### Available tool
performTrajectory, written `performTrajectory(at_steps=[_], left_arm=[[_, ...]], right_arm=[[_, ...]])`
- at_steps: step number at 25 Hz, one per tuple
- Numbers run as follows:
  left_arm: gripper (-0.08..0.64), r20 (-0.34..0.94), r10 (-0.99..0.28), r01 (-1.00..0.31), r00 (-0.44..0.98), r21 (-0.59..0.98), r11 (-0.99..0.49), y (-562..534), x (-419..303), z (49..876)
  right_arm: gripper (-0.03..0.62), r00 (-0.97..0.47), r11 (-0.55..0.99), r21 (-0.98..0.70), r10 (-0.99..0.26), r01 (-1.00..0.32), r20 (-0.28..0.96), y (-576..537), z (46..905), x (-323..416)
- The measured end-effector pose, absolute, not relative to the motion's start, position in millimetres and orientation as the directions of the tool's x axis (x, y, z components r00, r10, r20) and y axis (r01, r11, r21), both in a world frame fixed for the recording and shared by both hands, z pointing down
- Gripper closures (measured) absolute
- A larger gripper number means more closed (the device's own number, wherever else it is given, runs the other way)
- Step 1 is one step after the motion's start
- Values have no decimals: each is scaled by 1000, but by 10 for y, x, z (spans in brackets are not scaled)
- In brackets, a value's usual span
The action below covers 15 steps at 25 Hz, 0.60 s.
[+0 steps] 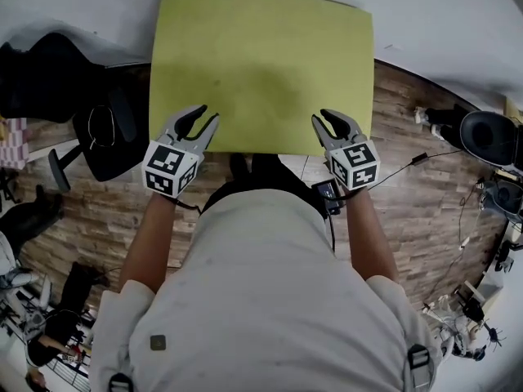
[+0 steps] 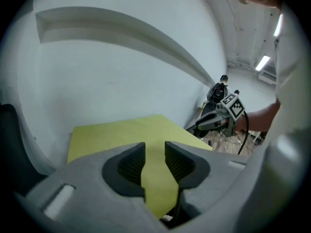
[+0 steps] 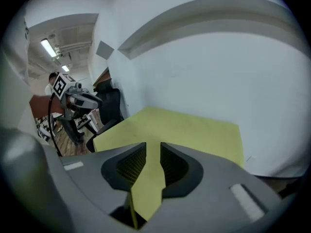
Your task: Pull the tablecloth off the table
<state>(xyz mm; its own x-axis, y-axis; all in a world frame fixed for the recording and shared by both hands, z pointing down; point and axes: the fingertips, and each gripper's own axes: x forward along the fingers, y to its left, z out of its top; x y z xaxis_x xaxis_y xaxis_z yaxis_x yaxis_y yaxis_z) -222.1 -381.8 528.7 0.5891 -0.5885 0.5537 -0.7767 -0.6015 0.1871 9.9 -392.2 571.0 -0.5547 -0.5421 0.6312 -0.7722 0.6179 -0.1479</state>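
Observation:
A yellow-green tablecloth (image 1: 261,64) covers a table pushed against a white wall, lying flat. My left gripper (image 1: 200,122) sits at the cloth's near edge towards the left corner, and my right gripper (image 1: 328,124) at the near edge towards the right corner. In the left gripper view the jaws (image 2: 155,161) stand apart, the tablecloth (image 2: 126,132) showing through the gap with no pad pressing on it. In the right gripper view the jaws (image 3: 153,161) are likewise parted over the tablecloth (image 3: 189,130), and a cloth edge shows low in the gap.
A black office chair (image 1: 106,137) stands just left of the table. The floor (image 1: 425,194) is wood planks with a cable and dark equipment (image 1: 486,137) at the right. The white wall (image 1: 458,23) runs behind the table.

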Motion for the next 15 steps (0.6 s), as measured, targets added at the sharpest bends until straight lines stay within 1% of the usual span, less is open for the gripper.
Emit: performTrajectory(at_steps=[3,7,9,11,15], left_arm=[[401,612,-546,-786,572,220,-578,-3862,-2242,5681],[369,694,-496,-821,522,252,-512,-3881,-2427,6277],[341,738,-460,-838,493,260,-480,-3872,-2539,6550],[331,773,-432,-851,464,255,-459,-3872,-2616,6779],[315,822,-383,-870,422,248,-426,-3838,-2672,7163]], right_arm=[[444,-519,568,-181,-515,-803,683,-3957,6093,269],[402,-485,526,-208,-469,-825,738,-3924,6514,423],[376,-476,505,-228,-441,-833,761,-3907,6692,482],[350,-466,492,-241,-407,-837,786,-3891,6872,552],[338,-430,494,-234,-333,-838,839,-3792,7255,657]])
